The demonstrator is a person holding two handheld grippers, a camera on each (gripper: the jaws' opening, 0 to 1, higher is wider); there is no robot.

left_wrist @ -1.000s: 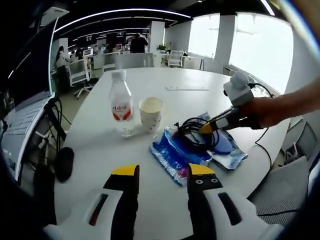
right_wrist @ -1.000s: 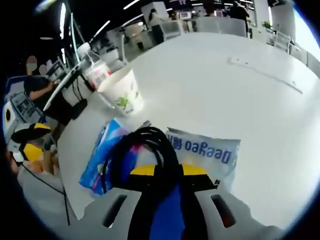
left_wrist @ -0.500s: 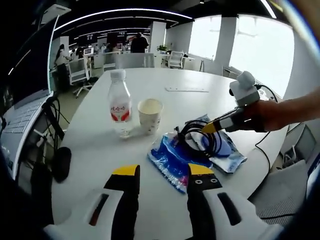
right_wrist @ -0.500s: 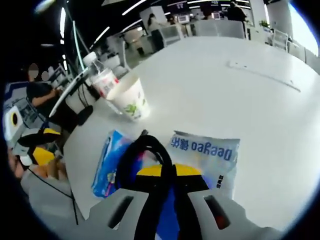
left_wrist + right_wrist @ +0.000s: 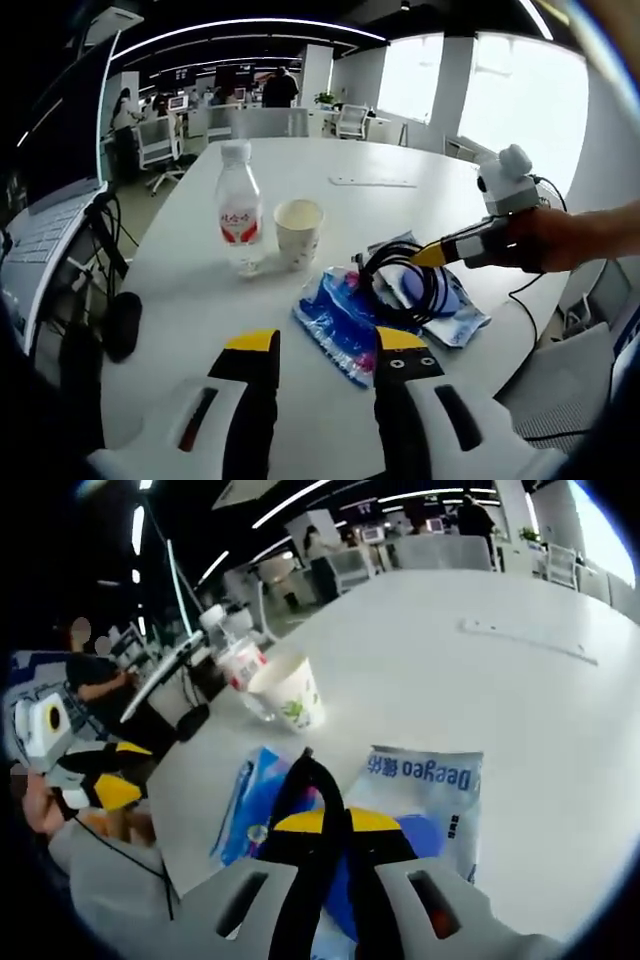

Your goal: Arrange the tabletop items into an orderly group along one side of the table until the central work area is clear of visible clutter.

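Observation:
A clear water bottle [image 5: 241,210] with a red label and a paper cup [image 5: 300,230] stand upright side by side on the white table [image 5: 200,290]. In front of them lie a blue packet [image 5: 340,320] and a white-and-blue packet [image 5: 455,312]. My right gripper [image 5: 437,254] comes in from the right, shut on a coiled black cable [image 5: 398,285] that hangs over both packets. In the right gripper view its jaws [image 5: 336,821] pinch the cable [image 5: 304,780] above the blue packet [image 5: 248,802] and the white packet [image 5: 430,780]. My left gripper [image 5: 325,343] stands open, low, just before the blue packet.
A laptop [image 5: 40,235] and a dark object [image 5: 126,325] with cables sit at the table's left edge. A flat pale strip [image 5: 374,179] lies farther back. The table's rounded rim [image 5: 545,300] runs close behind the packets. Office chairs [image 5: 160,150] stand beyond.
My right gripper has risen and drawn back to the right with the cable, pulling the coil up off the packets. The left gripper has held still.

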